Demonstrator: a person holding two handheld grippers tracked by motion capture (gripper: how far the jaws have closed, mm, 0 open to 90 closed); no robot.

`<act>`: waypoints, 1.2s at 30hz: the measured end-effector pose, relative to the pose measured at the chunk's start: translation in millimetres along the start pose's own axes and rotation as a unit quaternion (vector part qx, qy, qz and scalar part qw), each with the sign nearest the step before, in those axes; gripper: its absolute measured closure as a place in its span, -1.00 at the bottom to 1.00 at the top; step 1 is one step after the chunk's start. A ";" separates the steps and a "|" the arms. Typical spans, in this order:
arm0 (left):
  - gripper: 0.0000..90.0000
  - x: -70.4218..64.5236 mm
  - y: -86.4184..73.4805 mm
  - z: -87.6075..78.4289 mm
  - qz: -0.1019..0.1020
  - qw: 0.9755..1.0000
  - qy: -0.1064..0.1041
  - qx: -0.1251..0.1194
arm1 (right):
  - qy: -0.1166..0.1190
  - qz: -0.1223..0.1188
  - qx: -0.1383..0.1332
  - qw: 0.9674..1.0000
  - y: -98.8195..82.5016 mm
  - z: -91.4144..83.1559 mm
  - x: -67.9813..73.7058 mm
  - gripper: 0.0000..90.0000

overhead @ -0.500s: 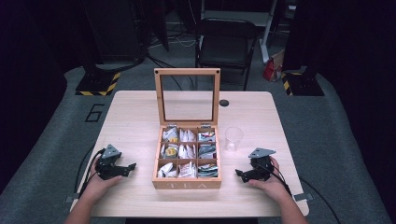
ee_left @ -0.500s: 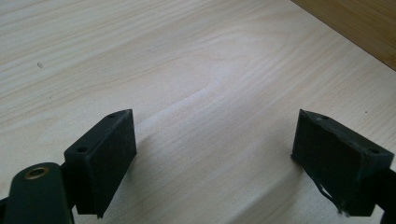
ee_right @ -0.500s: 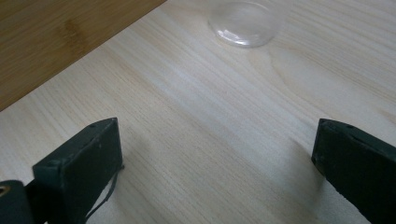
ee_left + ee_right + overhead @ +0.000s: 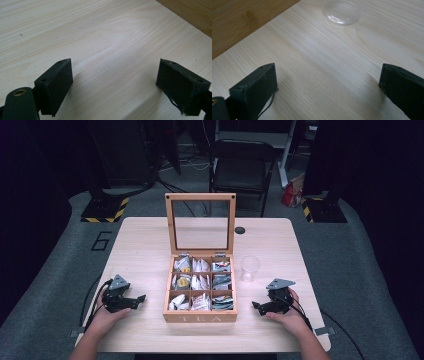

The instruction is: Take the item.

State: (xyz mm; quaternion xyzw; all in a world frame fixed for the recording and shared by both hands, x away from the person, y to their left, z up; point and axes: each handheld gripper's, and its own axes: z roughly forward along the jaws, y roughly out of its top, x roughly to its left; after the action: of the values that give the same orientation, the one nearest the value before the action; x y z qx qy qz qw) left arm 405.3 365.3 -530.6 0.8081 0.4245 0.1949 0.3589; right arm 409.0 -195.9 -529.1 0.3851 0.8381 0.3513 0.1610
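We hold the left gripper [image 4: 141,298] low over the table [image 4: 140,245], its jaws spread wide apart with nothing between them; the left gripper view shows bare wood grain under both pads and a corner of the tea box wall at upper right. We hold the right gripper [image 4: 256,306] in the same manner on the opposite side, jaws also fully apart and empty. In the right gripper view, the base of the clear plastic cup [image 4: 341,12] lies ahead of the jaws, and the tea box wall crosses the upper left corner.

Both grippers point inward toward the wooden tea box [image 4: 200,316], which sits between them at the near centre of the table, each gripper near it but apart from it. The box's glass-paned lid [image 4: 201,225] stands upright and open. Its nine compartments hold tea bags [image 4: 201,281]. The cup stands upright just beside the box's right wall, beyond the right gripper.
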 end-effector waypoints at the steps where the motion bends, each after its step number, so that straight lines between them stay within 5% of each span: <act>1: -0.71 0.0 0.0 0.0 0.000 1.000 0.000 0.000 | 0.000 0.000 0.000 1.000 0.0 0.0 0.1 -0.98; 16: -0.71 0.1 0.0 0.0 0.000 1.000 0.000 0.000 | 0.001 0.004 -0.001 1.000 0.3 -0.6 0.4 -0.93; 26: -0.71 0.0 0.0 0.0 0.000 1.000 0.000 0.000 | 0.005 0.002 0.004 1.000 4.7 -7.2 0.4 -0.34; 36: -0.71 0.1 0.0 0.0 0.000 1.000 0.000 0.000 | 0.006 -0.009 -0.017 1.000 16.0 -19.4 12.4 -0.24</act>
State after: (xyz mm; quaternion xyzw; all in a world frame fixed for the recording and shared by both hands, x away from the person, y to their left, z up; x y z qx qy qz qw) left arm 405.4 365.3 -530.6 0.8083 0.4241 0.1949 0.3588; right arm 399.0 -188.2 -504.1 0.3726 0.8364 0.3663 0.1655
